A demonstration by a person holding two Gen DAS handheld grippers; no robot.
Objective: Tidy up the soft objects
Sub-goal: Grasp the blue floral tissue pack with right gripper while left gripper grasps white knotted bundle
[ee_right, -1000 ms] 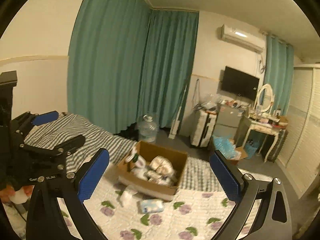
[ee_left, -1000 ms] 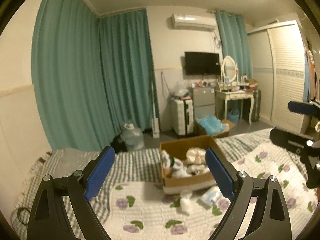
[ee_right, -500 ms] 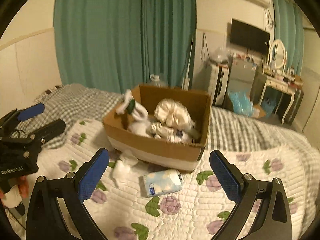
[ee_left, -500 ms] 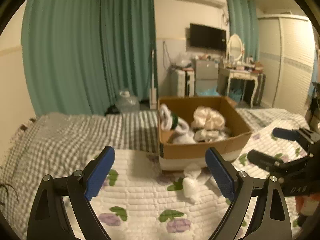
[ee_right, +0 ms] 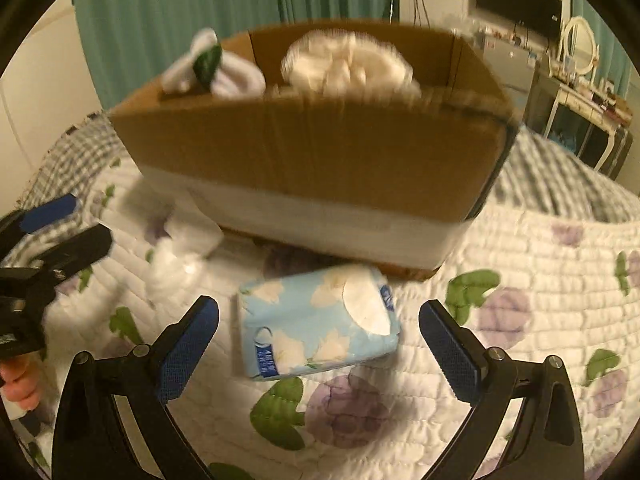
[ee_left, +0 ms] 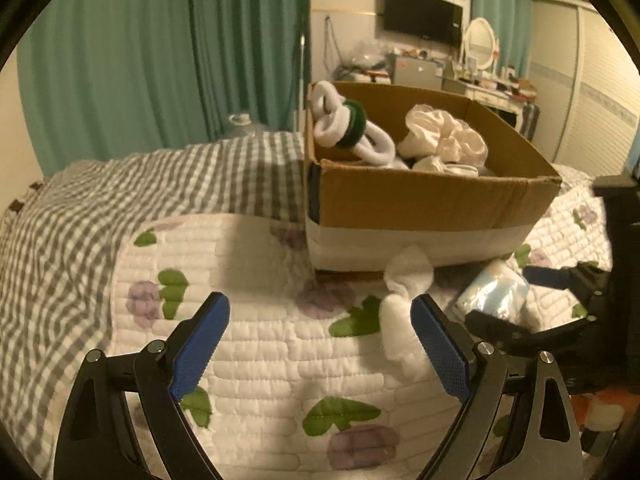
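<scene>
A cardboard box (ee_left: pixel 424 200) stands on the quilted bed and holds white socks, a green ring and a cream cloth (ee_left: pixel 448 136). It also shows in the right wrist view (ee_right: pixel 312 152). A white sock (ee_left: pixel 404 312) lies in front of the box, just left of my left gripper's right finger; it also shows in the right wrist view (ee_right: pixel 176 264). A light-blue tissue pack (ee_right: pixel 316 324) lies between the fingers of my open right gripper (ee_right: pixel 319 344); it also shows in the left wrist view (ee_left: pixel 496 294). My left gripper (ee_left: pixel 320 344) is open and empty above the quilt.
The floral quilt (ee_left: pixel 260 360) covers the bed, with a grey checked blanket (ee_left: pixel 80 216) on the left. Teal curtains (ee_left: pixel 160 60), a TV and a dressing table stand behind. My right gripper shows at the right edge of the left wrist view (ee_left: pixel 536 300).
Both grippers have dropped and moved forward toward the box. The tissue pack now sits between the right gripper's fingers, and the sock is close to the left gripper.
</scene>
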